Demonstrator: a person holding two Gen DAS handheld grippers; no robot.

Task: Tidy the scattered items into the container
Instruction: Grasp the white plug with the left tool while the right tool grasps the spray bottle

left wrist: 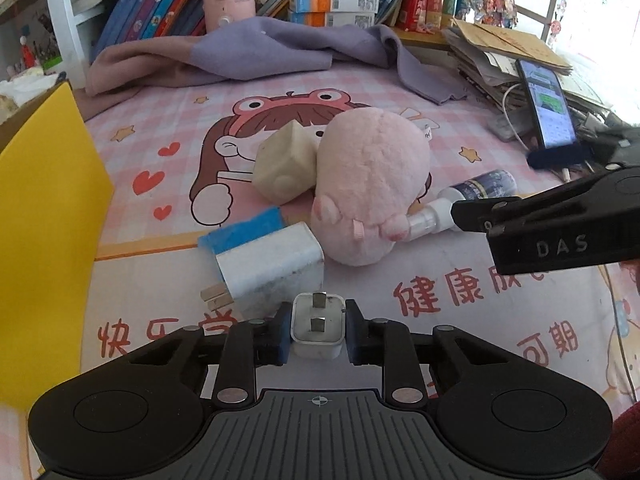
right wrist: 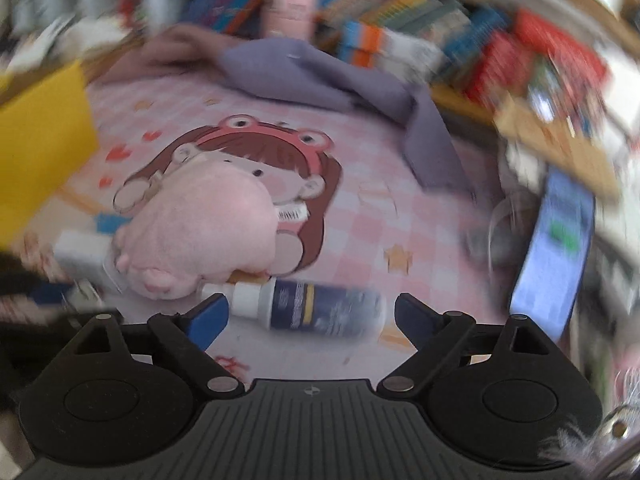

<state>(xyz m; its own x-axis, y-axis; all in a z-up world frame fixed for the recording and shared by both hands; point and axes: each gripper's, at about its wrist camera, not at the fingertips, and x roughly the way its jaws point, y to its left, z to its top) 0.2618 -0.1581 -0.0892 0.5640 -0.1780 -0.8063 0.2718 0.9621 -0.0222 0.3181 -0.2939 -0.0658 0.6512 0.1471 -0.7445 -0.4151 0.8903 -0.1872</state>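
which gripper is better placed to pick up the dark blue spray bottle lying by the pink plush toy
Right. The right gripper stands open with the dark blue spray bottle lying between its fingers, beside the pink plush toy. The left gripper is already shut on a small white plug adapter.

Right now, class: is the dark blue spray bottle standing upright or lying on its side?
Lying on its side: the spray bottle rests lengthwise on the pink mat, nozzle toward the pink plush toy.

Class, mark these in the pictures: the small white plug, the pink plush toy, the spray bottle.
small white plug [left wrist: 318, 330], left wrist view, pronged face.
pink plush toy [left wrist: 370, 184], left wrist view, back.
spray bottle [right wrist: 316, 308], right wrist view, dark label.
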